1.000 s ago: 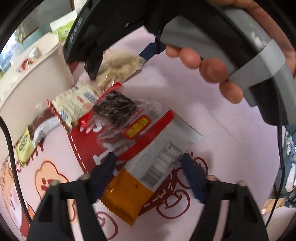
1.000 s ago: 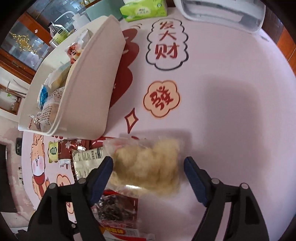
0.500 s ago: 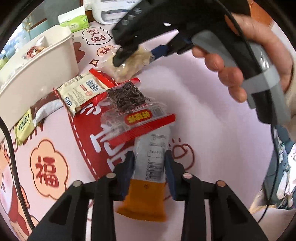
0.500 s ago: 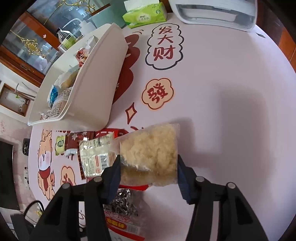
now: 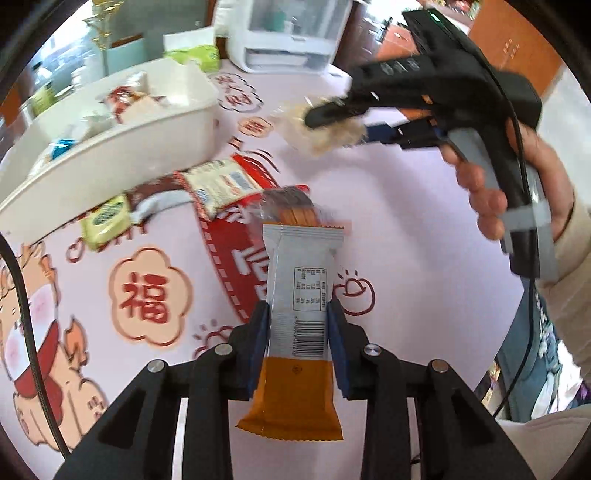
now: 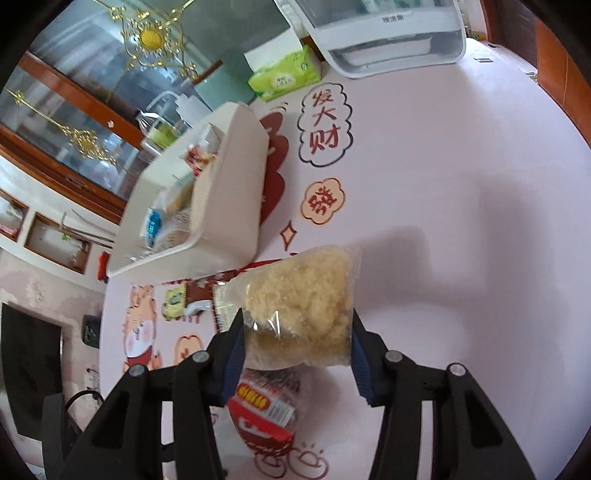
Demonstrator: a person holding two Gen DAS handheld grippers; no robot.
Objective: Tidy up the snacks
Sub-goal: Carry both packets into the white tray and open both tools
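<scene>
My left gripper (image 5: 297,325) is shut on a silver and orange snack bar (image 5: 301,295) and holds it above the pink table. My right gripper (image 6: 297,341) is shut on a clear bag of pale crumbly snack (image 6: 303,302), lifted off the table; it also shows in the left wrist view (image 5: 325,125). A white bin (image 5: 110,147) with several snacks inside stands at the left; the right wrist view shows it too (image 6: 229,192). Loose packets lie beside it: a cream packet (image 5: 218,184), a green one (image 5: 107,221) and a dark seed packet (image 6: 266,402).
A white appliance (image 6: 384,33) and a green tissue box (image 6: 284,75) stand at the table's far edge. A cabinet with glass doors (image 6: 92,103) is behind the bin. The person's body (image 5: 546,332) is at the right.
Both grippers closed on their snacks and lifted them off the table. The left one raised the bar out from under the seed packet; the right one raised the crumbly bag toward the bin side.
</scene>
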